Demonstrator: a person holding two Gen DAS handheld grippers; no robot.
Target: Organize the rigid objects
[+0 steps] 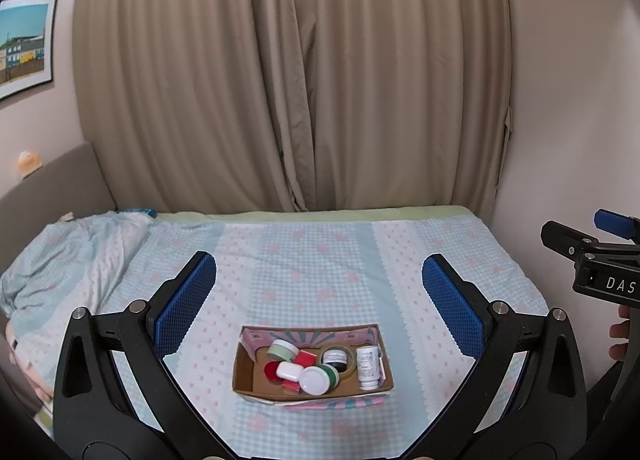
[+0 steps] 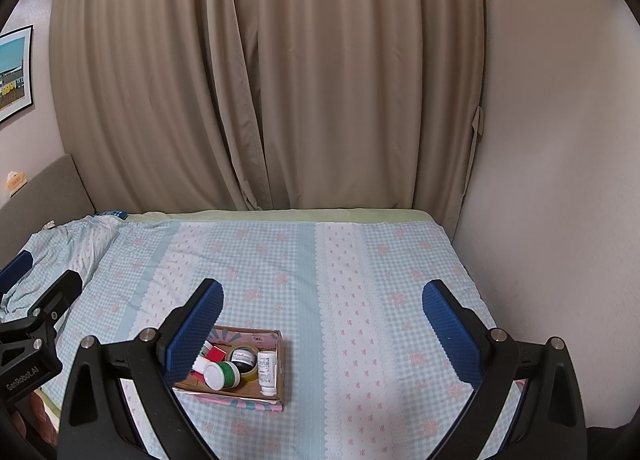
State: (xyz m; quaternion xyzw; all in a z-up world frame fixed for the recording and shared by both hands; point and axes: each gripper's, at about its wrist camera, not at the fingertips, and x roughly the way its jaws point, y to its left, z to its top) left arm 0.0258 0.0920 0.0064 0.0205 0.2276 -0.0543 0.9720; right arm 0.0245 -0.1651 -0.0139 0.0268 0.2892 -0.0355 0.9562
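Note:
A shallow cardboard box (image 1: 245, 374) lies on the bed and holds several small items: a white pill bottle (image 1: 368, 367), a tape roll (image 1: 352, 364) around a dark jar (image 1: 335, 358), a green jar with a white lid (image 1: 316, 380), a pale green jar (image 1: 282, 350) and red pieces (image 1: 306, 358). My left gripper (image 1: 319, 294) is open and empty, above and behind the box. My right gripper (image 2: 322, 320) is open and empty, up and to the right of the box (image 2: 256, 390); its left finger hides the box's left part.
The bed has a blue checked sheet (image 1: 320, 260). A rumpled blanket (image 1: 68, 256) lies at the left. Beige curtains (image 1: 296, 79) hang behind the bed and a wall (image 2: 560, 179) runs along its right side. A headboard (image 1: 48, 179) stands at the left.

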